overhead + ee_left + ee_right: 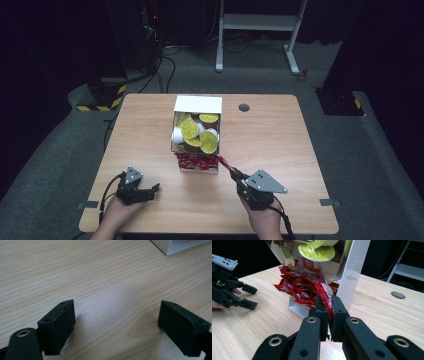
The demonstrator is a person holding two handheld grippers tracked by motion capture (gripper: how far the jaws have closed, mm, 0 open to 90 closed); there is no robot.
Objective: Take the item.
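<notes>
A white organiser box (197,104) stands mid-table, with yellow-lidded cups (199,133) in its upper bin and red sachets (196,161) in the low front tray. My right gripper (232,171) is shut on one red sachet (326,295) just right of the tray's front corner; in the right gripper view the sachet sticks up between the jaws, with the sachet pile (298,285) right behind it. My left gripper (154,190) rests near the front left of the table, open, with bare wood between its fingers (60,322).
The wooden table (280,140) has a round cable hole (243,107) behind the box. A white frame stand (257,22) and dark equipment with cables sit on the floor beyond. A corner of the white box (175,245) shows at the top right of the left gripper view.
</notes>
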